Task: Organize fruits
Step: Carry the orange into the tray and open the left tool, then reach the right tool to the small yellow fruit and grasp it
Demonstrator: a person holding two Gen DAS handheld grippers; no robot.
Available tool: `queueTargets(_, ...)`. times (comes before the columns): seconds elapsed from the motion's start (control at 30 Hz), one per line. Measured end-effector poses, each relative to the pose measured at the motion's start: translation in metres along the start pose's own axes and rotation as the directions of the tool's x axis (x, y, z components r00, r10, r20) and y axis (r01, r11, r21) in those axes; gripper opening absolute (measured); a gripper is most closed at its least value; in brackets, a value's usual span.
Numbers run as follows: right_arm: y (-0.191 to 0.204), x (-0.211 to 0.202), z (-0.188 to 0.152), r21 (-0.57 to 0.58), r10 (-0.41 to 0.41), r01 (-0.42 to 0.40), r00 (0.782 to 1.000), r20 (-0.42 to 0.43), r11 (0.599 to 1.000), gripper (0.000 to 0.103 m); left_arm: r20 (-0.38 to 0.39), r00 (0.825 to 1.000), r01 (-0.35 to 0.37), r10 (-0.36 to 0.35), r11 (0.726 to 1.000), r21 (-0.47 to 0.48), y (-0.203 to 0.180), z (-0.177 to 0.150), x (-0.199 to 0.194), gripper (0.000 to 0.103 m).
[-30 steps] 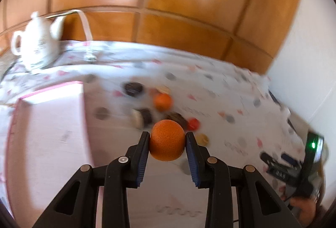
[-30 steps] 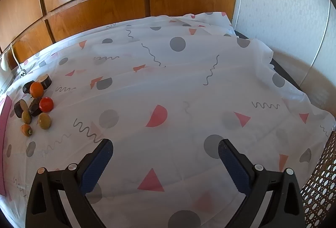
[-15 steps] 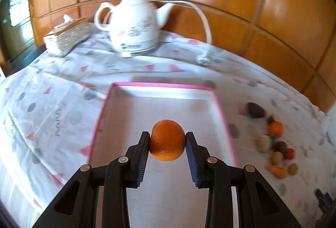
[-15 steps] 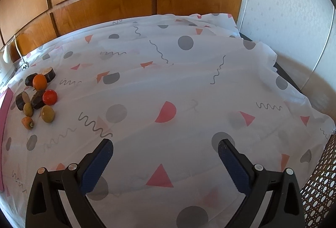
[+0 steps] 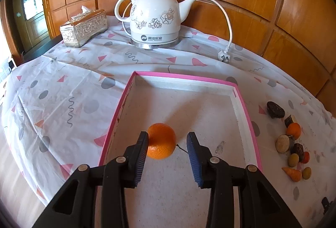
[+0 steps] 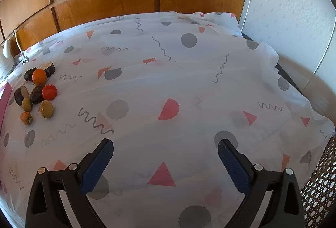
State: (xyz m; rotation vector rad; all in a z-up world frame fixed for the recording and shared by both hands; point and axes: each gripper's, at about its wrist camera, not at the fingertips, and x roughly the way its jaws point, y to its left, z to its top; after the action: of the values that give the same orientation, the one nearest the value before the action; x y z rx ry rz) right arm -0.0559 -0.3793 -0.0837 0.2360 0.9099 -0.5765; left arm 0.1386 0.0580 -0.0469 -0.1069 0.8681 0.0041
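Orange (image 5: 161,141) sits low in the centre of the left wrist view, over the floor of the pink-rimmed tray (image 5: 247,114). The left gripper (image 5: 168,144) has it between its jaws, which are opening: the left pad looks to touch the peel, while a clear gap shows at the right pad. Whether the fruit rests on the tray floor or is just above it, I cannot tell.

Judging by its look, it is small, round and light, with a firm, dimpled peel that gives a little under pressure. It should roll readily on the flat tray floor, so a gentle release suits it. The best hold is across its widest part, pads on opposite sides, with only modest squeeze to avoid bruising.

More pieces lie in a cluster at the right edge of the left wrist view, among them a second orange (image 5: 293,130), a carrot (image 5: 292,173) and dark slices; the same pile (image 6: 35,91) shows at the left of the right wrist view. The right gripper (image 6: 166,154) stands wide over the cloth (image 6: 189,81), holding nothing.
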Motion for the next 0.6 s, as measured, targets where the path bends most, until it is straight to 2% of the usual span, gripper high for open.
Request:
queueTargets(0.17, 0.001, -0.001, -0.002, -0.006, -0.003, 0.003, 1.0, 0.002, 1.0, 0.101, 0.008, 1.0, -0.008, 0.008, 0.999, -0.041, 0.006, -0.004, -0.008, 0.039)
queueTargets(0.3, 0.007, -0.003, 0.002, -0.015, 0.018, -0.018, 1.0, 0.006, 1.0, 0.101, 0.016, 1.0, -0.003, 0.004, 0.998, -0.062, 0.011, -0.009, -0.018, 0.044)
queueTargets(0.37, 0.015, -0.006, 0.004, -0.039, 0.033, -0.032, 0.999, 0.021, 0.999, 0.098, 0.025, 1.0, -0.001, 0.003, 0.998, -0.067, 0.011, -0.013, -0.025, 0.049)
queueTargets(0.4, 0.018, -0.007, 0.004, -0.047, 0.041, -0.04, 0.999, 0.022, 0.998, 0.094, 0.029, 1.0, 0.0, 0.002, 0.998, -0.07, 0.012, -0.015, -0.028, 0.05)
queueTargets(0.5, 0.027, -0.006, 0.004, -0.064, 0.065, -0.064, 0.998, 0.012, 0.996, 0.093, 0.044, 0.999, 0.003, 0.001, 0.997, -0.075, 0.013, -0.023, -0.039, 0.053)
queueTargets(0.6, 0.038, -0.008, 0.004, -0.091, 0.09, -0.089, 0.996, 0.014, 0.992, 0.087, 0.051, 0.999, 0.004, 0.001, 0.997, -0.081, 0.016, -0.032, -0.049, 0.057)
